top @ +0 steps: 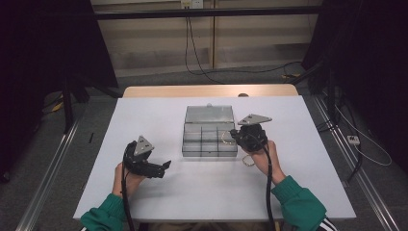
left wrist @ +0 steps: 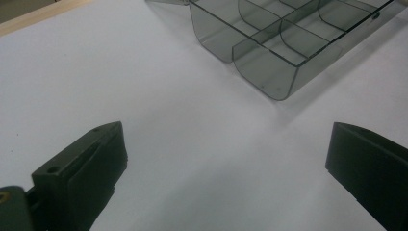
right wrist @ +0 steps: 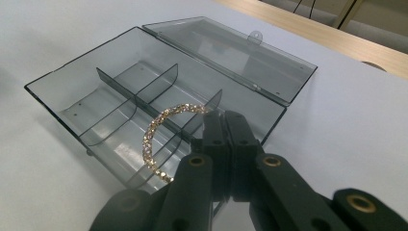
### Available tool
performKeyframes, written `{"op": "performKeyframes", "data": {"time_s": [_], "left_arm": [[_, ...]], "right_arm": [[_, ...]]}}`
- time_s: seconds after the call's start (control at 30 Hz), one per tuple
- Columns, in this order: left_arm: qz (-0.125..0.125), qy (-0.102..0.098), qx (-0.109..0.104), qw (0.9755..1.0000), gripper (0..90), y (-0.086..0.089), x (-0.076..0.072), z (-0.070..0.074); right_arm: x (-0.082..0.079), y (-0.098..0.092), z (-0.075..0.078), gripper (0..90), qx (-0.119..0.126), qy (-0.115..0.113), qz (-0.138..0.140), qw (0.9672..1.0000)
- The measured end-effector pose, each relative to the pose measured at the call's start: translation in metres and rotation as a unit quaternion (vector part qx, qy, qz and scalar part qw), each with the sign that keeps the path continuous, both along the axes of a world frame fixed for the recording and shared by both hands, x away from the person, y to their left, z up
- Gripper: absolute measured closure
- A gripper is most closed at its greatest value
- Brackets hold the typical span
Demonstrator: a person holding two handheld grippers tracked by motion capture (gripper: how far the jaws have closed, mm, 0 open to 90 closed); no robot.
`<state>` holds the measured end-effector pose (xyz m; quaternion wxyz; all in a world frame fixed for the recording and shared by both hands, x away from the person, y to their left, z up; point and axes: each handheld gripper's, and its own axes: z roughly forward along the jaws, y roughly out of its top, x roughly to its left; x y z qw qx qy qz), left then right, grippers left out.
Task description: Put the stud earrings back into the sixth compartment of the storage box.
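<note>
The bracelet (right wrist: 155, 139) was a thin ring of small sparkly gold stones. It looked light and stiff enough to keep its round shape, but probably easy to bend or scratch, and the little stones could slip between hard pads. The right gripper (right wrist: 224, 126) was shut tight on one edge of the ring, near the middle of the right gripper view. A pinch across the thin band like that seemed the best place to hold it, since the ring was too open to grab whole.

The bracelet hung over the right end of the clear grey box (right wrist: 57, 94), just above its small sections. The thin walls (right wrist: 159, 84) between the sections stood up under it, and the ring could catch on one when going down. The lid (right wrist: 231, 50) lay flat and open behind the box, toward the top of that view.

A second gold bracelet (top: 248, 160) lay on the white worktop (top: 192, 187) in the high view, just below the right hand (top: 265, 154).

The left gripper (left wrist: 221, 159) was wide open with nothing in it, low on the worktop to the left of the box, well apart from it.
</note>
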<state>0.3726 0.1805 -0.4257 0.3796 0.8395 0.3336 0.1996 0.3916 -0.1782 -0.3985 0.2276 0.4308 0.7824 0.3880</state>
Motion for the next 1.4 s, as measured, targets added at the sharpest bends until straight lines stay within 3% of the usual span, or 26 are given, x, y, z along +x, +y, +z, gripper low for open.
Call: {"op": "performKeyframes", "data": {"time_s": [0.23,0.47,1.4], "left_arm": [[0.007,-0.005,0.001,1.0000,0.3,-0.001,-0.001,0.000],[0.002,-0.004,-0.007,1.0000,0.3,0.000,0.000,0.000],[-0.001,-0.004,-0.002,1.0000,0.3,-0.002,0.001,0.000]], "right_arm": [[0.007,0.003,-0.007,89.0,-0.005,0.017,0.004,0.9998],[0.009,0.005,-0.011,89.0,-0.012,0.022,0.008,0.9997],[0.006,0.009,-0.021,88.9,-0.048,0.038,0.016,0.9980]]}}
